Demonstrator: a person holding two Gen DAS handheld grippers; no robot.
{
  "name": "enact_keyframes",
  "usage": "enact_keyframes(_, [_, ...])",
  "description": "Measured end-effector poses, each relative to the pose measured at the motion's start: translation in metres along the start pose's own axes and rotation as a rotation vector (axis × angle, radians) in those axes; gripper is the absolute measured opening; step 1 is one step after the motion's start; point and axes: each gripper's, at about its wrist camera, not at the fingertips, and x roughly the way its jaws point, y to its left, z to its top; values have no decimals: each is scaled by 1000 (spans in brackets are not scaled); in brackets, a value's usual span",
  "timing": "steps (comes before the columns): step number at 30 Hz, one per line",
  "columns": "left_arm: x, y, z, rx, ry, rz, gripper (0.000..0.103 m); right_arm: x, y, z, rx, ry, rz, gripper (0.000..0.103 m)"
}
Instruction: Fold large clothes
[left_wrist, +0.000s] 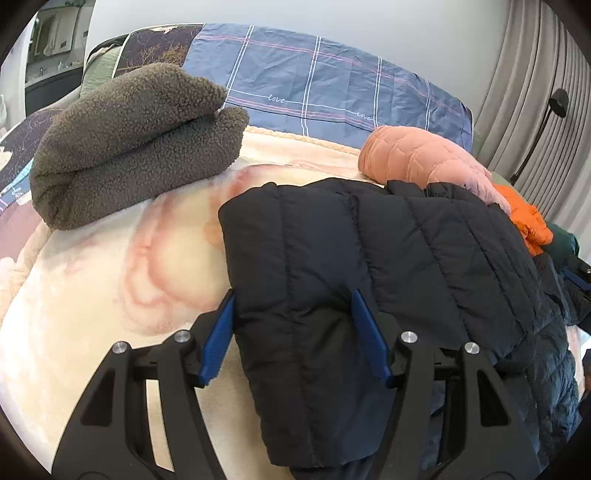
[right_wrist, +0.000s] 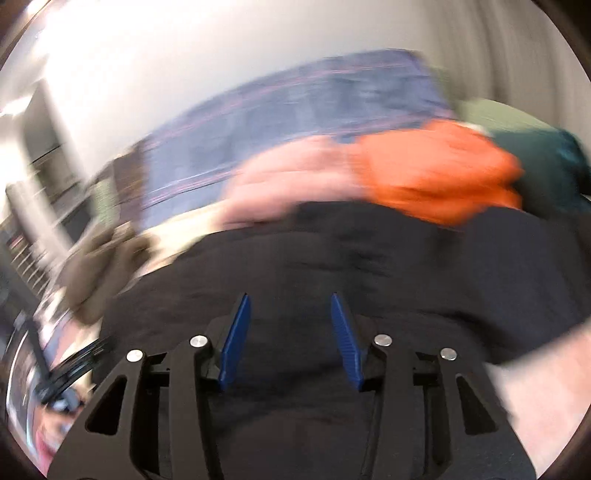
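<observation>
A black quilted puffer jacket (left_wrist: 369, 266) lies on the cream blanket (left_wrist: 110, 295) of a bed. One sleeve (left_wrist: 303, 332) is folded across and runs between the blue pads of my left gripper (left_wrist: 293, 301), whose jaws stand wide open around it without pinching. The right wrist view is blurred by motion. My right gripper (right_wrist: 290, 304) is open and empty just above the black jacket (right_wrist: 369, 266).
A folded brown fleece (left_wrist: 133, 144) sits at the back left. A pink quilted jacket (left_wrist: 417, 158), an orange one (left_wrist: 528, 218) and a dark green one (right_wrist: 535, 166) lie at the back right. A blue checked pillow (left_wrist: 325, 81) is behind, with a curtain (left_wrist: 535, 92) at right.
</observation>
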Motion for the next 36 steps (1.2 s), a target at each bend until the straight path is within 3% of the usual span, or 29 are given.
enact_keyframes(1, [1,0,0,-4,-1,-3,63,15,4,-2,1,42,11,37])
enact_keyframes(4, [4,0,-1,-6,1,4,65,73,-5,-20,26,241,-97,32])
enact_keyframes(6, [6,-1,-2,-2,9,13,70,80,-11,-32,15,220,-89,31])
enact_keyframes(9, [5,-4,-2,14,2,36,70,51,-14,-27,19,219,-64,34])
enact_keyframes(12, [0,-5,-1,20,-22,30,69,-14,-54,-17,103,88,-31,44])
enact_keyframes(14, [-6,-7,-1,26,-50,25,69,-63,-98,-11,177,-35,-135,66])
enact_keyframes(16, [-13,-9,0,35,-77,25,70,-115,-157,-12,326,-158,-273,74])
enact_keyframes(18, [-20,-13,0,47,-109,40,73,-165,-225,-27,597,-258,-331,78])
enact_keyframes(21, [-27,-16,1,58,-129,47,73,-206,-301,-60,1004,-389,-217,80])
enact_keyframes(24, [-29,-16,2,51,-127,15,74,-207,-334,-65,1157,-446,-154,81])
enact_keyframes(27, [-34,-15,3,38,-130,-28,73,-190,-356,-56,1267,-446,-100,81])
enact_keyframes(28, [-36,-15,4,33,-135,-44,73,-187,-372,-52,1300,-439,-107,80])
enact_keyframes(30, [-42,-13,4,25,-149,-67,73,-190,-389,-63,1397,-450,-135,49])
enact_keyframes(31, [-43,-11,5,20,-153,-72,73,-184,-390,-60,1408,-442,-129,19])
enact_keyframes(32, [-44,-8,6,9,-156,-77,73,-178,-386,-52,1382,-432,-144,8])
enact_keyframes(34, [-44,-3,7,-19,-161,-80,68,-173,-376,-26,1260,-421,-166,8])
enact_keyframes(36, [-43,6,8,-55,-153,-98,60,-155,-330,16,1034,-379,-105,7])
